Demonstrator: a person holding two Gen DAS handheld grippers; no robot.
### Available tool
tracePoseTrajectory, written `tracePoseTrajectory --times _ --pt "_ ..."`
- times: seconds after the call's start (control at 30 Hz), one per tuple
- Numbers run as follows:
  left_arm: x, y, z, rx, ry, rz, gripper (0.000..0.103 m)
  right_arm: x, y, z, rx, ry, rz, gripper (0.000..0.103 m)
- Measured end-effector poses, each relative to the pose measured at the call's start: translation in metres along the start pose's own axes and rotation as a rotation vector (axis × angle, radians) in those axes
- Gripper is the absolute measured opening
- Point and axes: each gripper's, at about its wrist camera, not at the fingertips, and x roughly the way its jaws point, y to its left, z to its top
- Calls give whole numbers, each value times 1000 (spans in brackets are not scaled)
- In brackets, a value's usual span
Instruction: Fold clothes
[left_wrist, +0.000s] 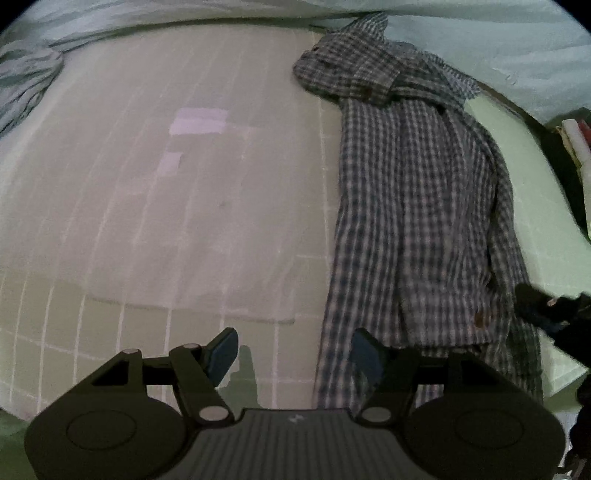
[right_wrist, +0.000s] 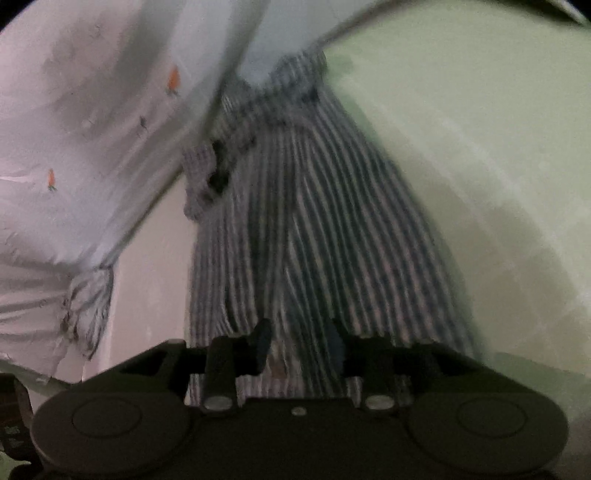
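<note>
A blue-and-white checked shirt (left_wrist: 417, 206) lies lengthwise on the bed, folded narrow, with its collar at the far end and its hem near me. My left gripper (left_wrist: 295, 350) hovers at the hem's left edge. It is open with nothing between its fingers, and the right finger (left_wrist: 364, 350) is over the cloth. In the right wrist view the shirt (right_wrist: 317, 229) is blurred. My right gripper (right_wrist: 301, 338) sits low over its near end, jaws apart, with cloth lying between the fingers but not pinched. A dark part of that gripper (left_wrist: 543, 306) shows at the shirt's right hem.
The shirt rests on a pale sheet with thin grid lines (left_wrist: 166, 206). A light green cover (right_wrist: 461, 147) lies to its right. A bunched pale blue blanket (left_wrist: 33, 77) is at the back. A white cloth with small orange prints (right_wrist: 74, 147) hangs at the left. Clutter (left_wrist: 576, 147) sits at the right edge.
</note>
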Motion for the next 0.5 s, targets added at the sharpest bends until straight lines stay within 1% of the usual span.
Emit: tracePoseTrajectory --times 0.03,0.13,0.2,0.33,0.4,0.5 --pt "0 -2 2 3 -4 -4 69 -5 3 5 -20 -27 -5 37" --pt "2 -8 10 12 -14 -10 70 -9 16 23 -108 -94 -65 39" --pt "4 -11 16 11 -23 -11 70 -2 24 35 -171 -121 -106 39" --pt "6 -10 30 -12 -49 -12 70 9 33 60 -280 -143 -156 38" --pt "6 -8 40 -33 -69 -15 70 17 39 72 -333 -145 -170 34" --pt "6 -5 57 -55 -98 -12 70 31 47 88 -397 -149 -191 33"
